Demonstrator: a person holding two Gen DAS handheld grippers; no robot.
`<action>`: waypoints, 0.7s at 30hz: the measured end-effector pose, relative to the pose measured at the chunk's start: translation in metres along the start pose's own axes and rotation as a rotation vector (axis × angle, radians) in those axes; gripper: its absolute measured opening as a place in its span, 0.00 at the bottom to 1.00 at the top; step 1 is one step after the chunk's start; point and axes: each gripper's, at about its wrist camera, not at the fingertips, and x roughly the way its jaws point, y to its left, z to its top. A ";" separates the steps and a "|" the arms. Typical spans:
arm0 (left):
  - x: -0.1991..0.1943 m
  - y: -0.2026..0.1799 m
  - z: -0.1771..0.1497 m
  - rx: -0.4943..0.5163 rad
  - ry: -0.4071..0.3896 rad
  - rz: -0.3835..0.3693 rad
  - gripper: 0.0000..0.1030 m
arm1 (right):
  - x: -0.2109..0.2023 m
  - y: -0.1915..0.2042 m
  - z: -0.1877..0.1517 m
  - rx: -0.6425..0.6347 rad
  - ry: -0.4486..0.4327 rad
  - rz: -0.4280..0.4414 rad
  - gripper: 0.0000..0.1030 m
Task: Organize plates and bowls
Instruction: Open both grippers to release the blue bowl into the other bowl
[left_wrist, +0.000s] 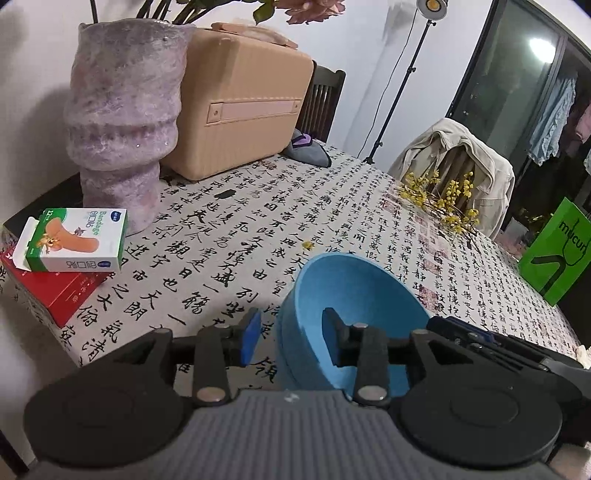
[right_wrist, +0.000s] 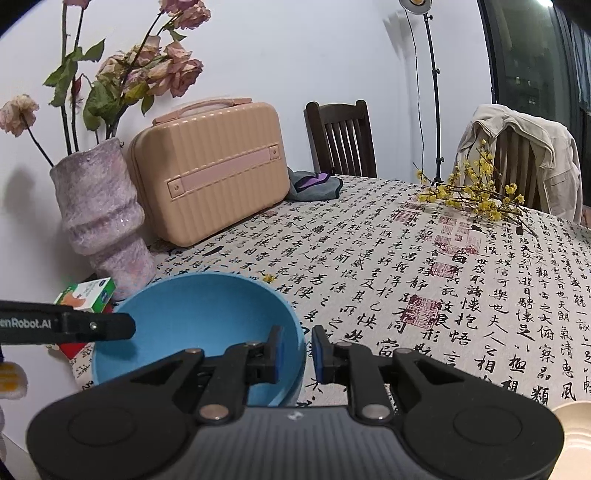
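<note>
A calligraphy-print tablecloth (right_wrist: 424, 258) covers the table — the blue bowl (right_wrist: 207, 314) sits near its front edge. Both grippers straddle its rim, probably for a shared lift: left gripper (left_wrist: 291, 336) parted and not gripping, right gripper (right_wrist: 298, 352) nearly closed on the wall — contact unclear.

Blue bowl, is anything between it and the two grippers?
Nothing visible. Both grippers already straddle the blue bowl rim: the left gripper has one finger inside and one outside, and so does the right gripper. No pad clearly presses the wall.
</note>
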 end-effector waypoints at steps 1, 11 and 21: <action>0.000 0.000 -0.001 0.006 -0.003 0.005 0.33 | 0.000 0.000 0.000 0.001 0.000 0.001 0.23; 0.008 -0.004 -0.008 0.042 0.003 0.013 0.14 | -0.004 0.000 0.000 -0.005 -0.006 0.000 0.24; -0.027 -0.003 -0.017 0.087 -0.169 -0.031 1.00 | -0.031 -0.014 -0.008 0.044 -0.098 0.096 0.96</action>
